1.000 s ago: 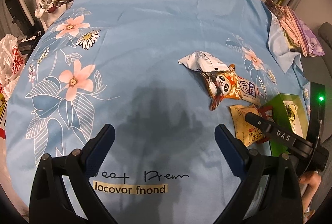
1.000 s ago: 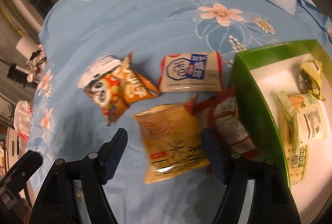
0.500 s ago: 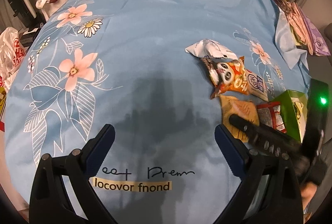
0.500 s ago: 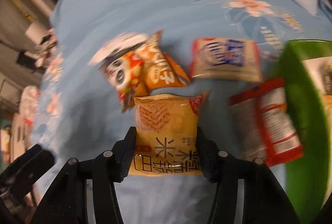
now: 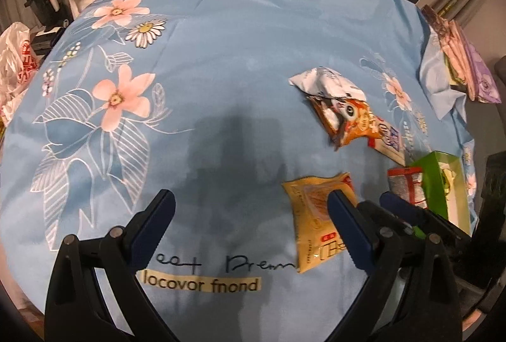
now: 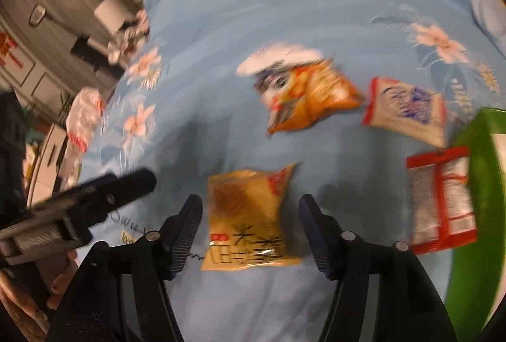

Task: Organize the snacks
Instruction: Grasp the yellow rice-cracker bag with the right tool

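Observation:
A yellow snack packet (image 6: 249,215) lies on the blue floral cloth between the fingers of my right gripper (image 6: 249,228), which is open with gaps on both sides. It also shows in the left wrist view (image 5: 316,215). An orange panda packet (image 6: 310,95), a white and blue packet (image 6: 408,111) and a red and white packet (image 6: 442,199) lie beyond it. A green box (image 6: 474,171) stands at the right. My left gripper (image 5: 249,225) is open and empty over bare cloth.
A crumpled white packet (image 5: 325,82) lies behind the panda packet (image 5: 348,117). Folded pink and purple cloths (image 5: 465,57) sit at the far right edge. Bags and clutter (image 5: 19,63) stand off the left edge.
My right gripper dragged the yellow packet left and nearer, away from the green box, then opened around it. The left gripper stayed open, shifting slightly.

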Tool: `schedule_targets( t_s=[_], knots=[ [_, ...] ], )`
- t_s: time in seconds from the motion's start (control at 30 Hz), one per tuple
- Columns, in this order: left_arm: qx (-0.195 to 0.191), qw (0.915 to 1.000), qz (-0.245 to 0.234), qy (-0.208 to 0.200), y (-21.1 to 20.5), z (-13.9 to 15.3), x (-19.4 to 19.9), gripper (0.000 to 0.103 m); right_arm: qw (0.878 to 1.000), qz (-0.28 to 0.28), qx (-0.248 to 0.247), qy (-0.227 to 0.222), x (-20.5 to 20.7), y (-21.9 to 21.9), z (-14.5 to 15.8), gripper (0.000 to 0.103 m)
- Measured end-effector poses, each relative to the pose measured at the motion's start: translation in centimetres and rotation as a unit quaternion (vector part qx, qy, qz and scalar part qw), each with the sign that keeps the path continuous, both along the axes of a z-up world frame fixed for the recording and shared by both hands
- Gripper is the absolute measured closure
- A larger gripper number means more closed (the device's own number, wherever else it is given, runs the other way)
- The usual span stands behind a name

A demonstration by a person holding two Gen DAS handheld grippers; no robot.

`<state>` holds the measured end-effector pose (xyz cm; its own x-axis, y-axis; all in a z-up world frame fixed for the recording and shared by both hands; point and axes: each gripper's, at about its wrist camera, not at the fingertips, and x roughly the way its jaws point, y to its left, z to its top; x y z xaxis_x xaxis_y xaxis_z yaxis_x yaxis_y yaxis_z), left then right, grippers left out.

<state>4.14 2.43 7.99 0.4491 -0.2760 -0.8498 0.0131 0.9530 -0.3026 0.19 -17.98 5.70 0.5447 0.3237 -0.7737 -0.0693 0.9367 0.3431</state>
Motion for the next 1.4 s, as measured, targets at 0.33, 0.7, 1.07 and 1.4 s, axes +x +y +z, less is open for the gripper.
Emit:
schedule_targets(
  t_s=[0.33, 0.7, 1.07, 1.4],
  knots=[
    [-0.007, 0.999, -0.042, 0.013, -2.6, -0.9, -0.3, 0.011, 0.99, -0.068, 0.121, 0.002, 0.6, -3.8, -0.3, 0.038],
    [-0.022, 0.9943, -0.088, 0.057, -5.8, -3.5, -0.8, 0.033, 0.986, -0.018, 0.162, 0.042, 2.5, -0.6, -2.3, 0.047],
    [-0.081, 0.99, -0.089, 0.074, -6.3, -4.4, -0.9, 0.041, 0.986, -0.009, 0.146, 0.083, 3.6, 0.4, -4.3, 0.051],
    [-0.099, 0.9891, -0.089, 0.062, -6.3, -3.8, -1.2, 0.055, 0.994, -0.017, 0.102, 0.043, 2.6, 0.4, -2.8, 0.053]
  ],
)
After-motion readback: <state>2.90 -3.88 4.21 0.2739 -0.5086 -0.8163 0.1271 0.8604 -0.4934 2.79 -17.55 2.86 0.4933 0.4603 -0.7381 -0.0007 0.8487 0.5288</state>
